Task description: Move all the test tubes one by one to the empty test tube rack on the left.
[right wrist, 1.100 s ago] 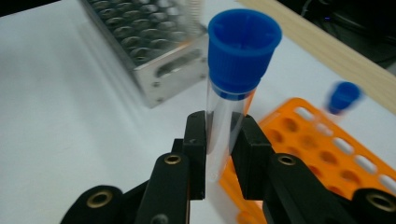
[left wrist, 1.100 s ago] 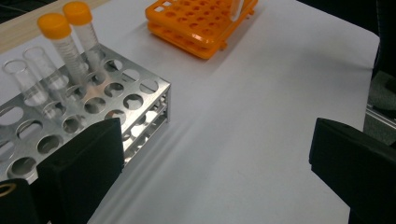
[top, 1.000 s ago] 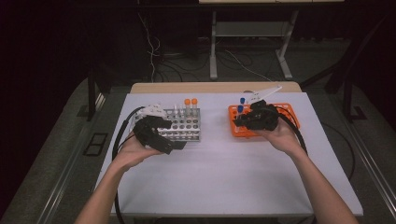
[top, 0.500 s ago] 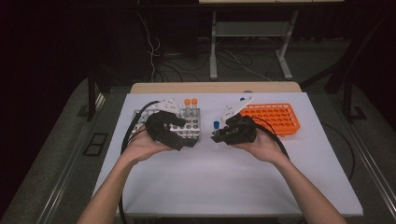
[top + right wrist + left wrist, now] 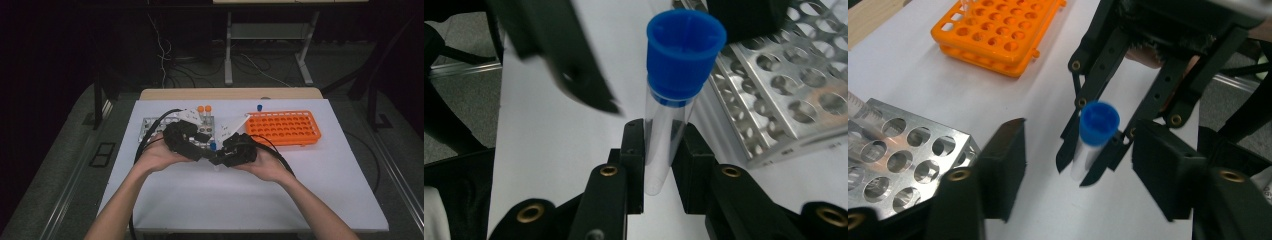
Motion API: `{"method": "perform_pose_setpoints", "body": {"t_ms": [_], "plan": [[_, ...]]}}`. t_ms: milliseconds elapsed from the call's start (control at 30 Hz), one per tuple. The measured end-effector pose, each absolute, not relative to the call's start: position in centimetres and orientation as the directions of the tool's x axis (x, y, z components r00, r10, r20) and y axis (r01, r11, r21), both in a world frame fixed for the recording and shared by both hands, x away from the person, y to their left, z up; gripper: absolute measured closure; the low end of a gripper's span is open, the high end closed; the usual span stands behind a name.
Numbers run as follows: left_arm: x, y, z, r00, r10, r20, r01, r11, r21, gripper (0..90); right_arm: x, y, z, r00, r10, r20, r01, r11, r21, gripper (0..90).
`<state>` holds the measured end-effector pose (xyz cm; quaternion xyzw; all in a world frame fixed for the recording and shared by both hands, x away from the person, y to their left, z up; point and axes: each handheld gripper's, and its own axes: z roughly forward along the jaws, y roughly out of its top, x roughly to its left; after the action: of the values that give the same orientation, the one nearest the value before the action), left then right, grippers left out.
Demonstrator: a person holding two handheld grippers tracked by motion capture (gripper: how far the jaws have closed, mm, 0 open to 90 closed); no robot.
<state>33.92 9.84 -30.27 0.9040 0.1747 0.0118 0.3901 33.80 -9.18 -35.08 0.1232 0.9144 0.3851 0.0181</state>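
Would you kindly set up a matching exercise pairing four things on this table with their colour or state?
Things:
1. tube cap
2. plastic rack
3. metal rack
4. right hand-held gripper

Colours or states:
A. silver, with round holes
B. shut on the tube
C. blue
D. orange

Pairs: 1-C, 2-D, 3-A, 4-B
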Motion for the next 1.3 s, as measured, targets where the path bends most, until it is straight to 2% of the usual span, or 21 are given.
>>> {"method": "perform_pose_setpoints", "body": {"t_ms": [67,267,333,467,833,967,1133,1233,1300], "plan": [[33.9,9.8,-30.3,0.944,0.311,-0.108,0.293,-0.644,0.707,47.8,33.7,-8.8,-35.1,-0.970,0.232,0.067,0.209,0.670,0.712,75.8],[33.9,9.8,-30.4,0.949,0.293,-0.113,0.286,-0.657,0.698,72.7,33.7,-8.4,-35.2,-0.970,0.234,0.071,0.212,0.660,0.721,75.6],[34.0,9.9,-30.2,0.950,0.296,-0.105,0.282,-0.659,0.697,73.7,33.8,-8.5,-35.2,-0.967,0.243,0.081,0.223,0.649,0.727,75.0],[34.4,10.2,-29.7,0.948,0.309,-0.080,0.273,-0.657,0.703,74.1,34.1,-8.8,-35.1,-0.958,0.266,0.106,0.258,0.641,0.723,60.2],[35.9,11.8,-28.1,0.934,0.353,-0.046,0.285,-0.665,0.691,74.1,35.3,-11.3,-34.3,-0.932,0.343,0.115,0.316,0.618,0.720,41.2],[36.7,12.7,-27.4,0.923,0.383,-0.035,0.300,-0.661,0.687,74.2,35.5,-12.1,-34.1,-0.921,0.373,0.114,0.335,0.610,0.718,30.0],[37.9,14.1,-26.7,0.900,0.435,-0.022,0.324,-0.637,0.700,74.3,35.8,-13.2,-33.9,-0.904,0.403,0.147,0.381,0.599,0.704,11.2],[38.6,14.8,-26.6,0.886,0.463,-0.018,0.341,-0.625,0.702,74.3,36.0,-13.8,-33.9,-0.893,0.423,0.152,0.400,0.595,0.697,9.2],[39.1,15.3,-26.6,0.876,0.481,-0.020,0.354,-0.615,0.704,74.4,36.1,-14.2,-33.8,-0.887,0.435,0.152,0.410,0.594,0.692,0.5]]}}
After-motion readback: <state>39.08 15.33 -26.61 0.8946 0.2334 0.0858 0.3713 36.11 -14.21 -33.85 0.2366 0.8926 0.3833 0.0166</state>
